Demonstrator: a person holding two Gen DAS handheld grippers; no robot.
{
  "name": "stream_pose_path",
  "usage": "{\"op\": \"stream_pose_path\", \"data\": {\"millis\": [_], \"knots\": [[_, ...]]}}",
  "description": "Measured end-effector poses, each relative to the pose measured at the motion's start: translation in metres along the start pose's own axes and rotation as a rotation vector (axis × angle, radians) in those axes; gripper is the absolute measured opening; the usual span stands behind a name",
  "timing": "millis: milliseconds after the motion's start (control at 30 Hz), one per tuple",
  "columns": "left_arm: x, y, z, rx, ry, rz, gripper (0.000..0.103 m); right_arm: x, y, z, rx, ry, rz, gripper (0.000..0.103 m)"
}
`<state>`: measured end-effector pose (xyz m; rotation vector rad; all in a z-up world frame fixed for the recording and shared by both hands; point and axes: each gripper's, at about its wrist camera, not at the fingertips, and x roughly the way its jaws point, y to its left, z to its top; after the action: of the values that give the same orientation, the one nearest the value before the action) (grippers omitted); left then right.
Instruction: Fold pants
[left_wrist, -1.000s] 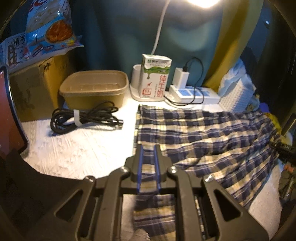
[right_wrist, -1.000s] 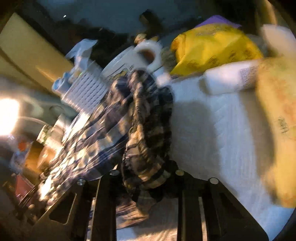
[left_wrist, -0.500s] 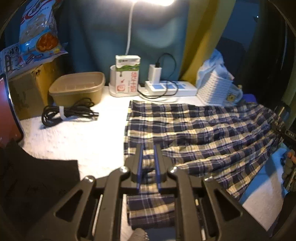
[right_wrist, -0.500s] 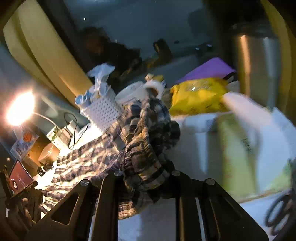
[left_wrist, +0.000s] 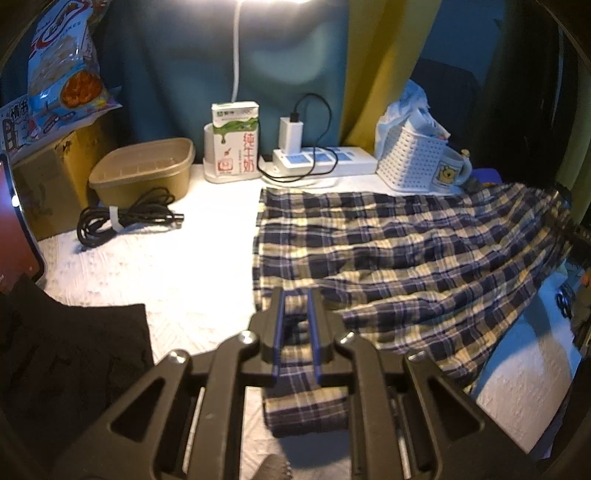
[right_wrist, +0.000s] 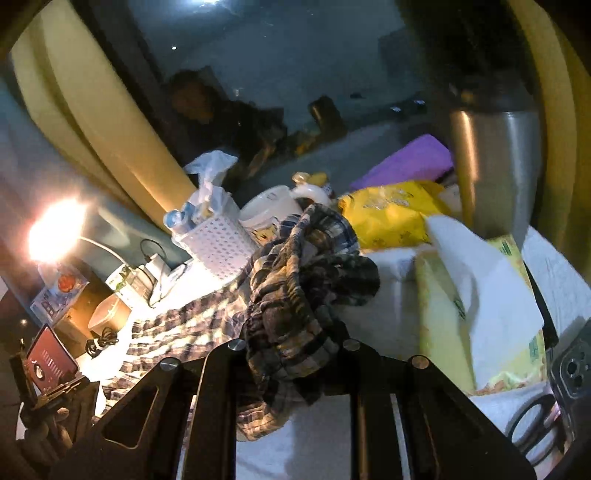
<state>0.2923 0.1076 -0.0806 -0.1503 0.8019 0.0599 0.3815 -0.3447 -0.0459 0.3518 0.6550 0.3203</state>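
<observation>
Navy, cream and white plaid pants (left_wrist: 388, 254) lie on a white textured cloth (left_wrist: 155, 273). Black gripper (left_wrist: 296, 314) with 2 blue-edged fingers (left_wrist: 277, 325). Beyond it: tan tub (left_wrist: 144, 173), black cable (left_wrist: 125, 221), green-and-white carton (left_wrist: 235, 140), white perforated basket (left_wrist: 413, 162), teal and yellow curtains (left_wrist: 384, 62).

Navy-and-cream plaid pants (left_wrist: 388, 251) lie spread across the white tabletop (one end bunched and lifted off it).

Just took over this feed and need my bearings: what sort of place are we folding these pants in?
Most likely a cluttered desk in a bedroom or dorm, not a laundry room: a milk carton, a power strip with a charger plugged in, and a snack bag crowd the pants.
</observation>
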Motion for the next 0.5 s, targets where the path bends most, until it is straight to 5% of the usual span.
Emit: {"op": "stream_pose_path", "data": {"millis": [500], "knots": [[0.001,0.049,0.005,-0.042,-0.021,-0.072,0.013,0.008,0.142,0.016,-0.222,-0.031,0.043,0.019]]}}
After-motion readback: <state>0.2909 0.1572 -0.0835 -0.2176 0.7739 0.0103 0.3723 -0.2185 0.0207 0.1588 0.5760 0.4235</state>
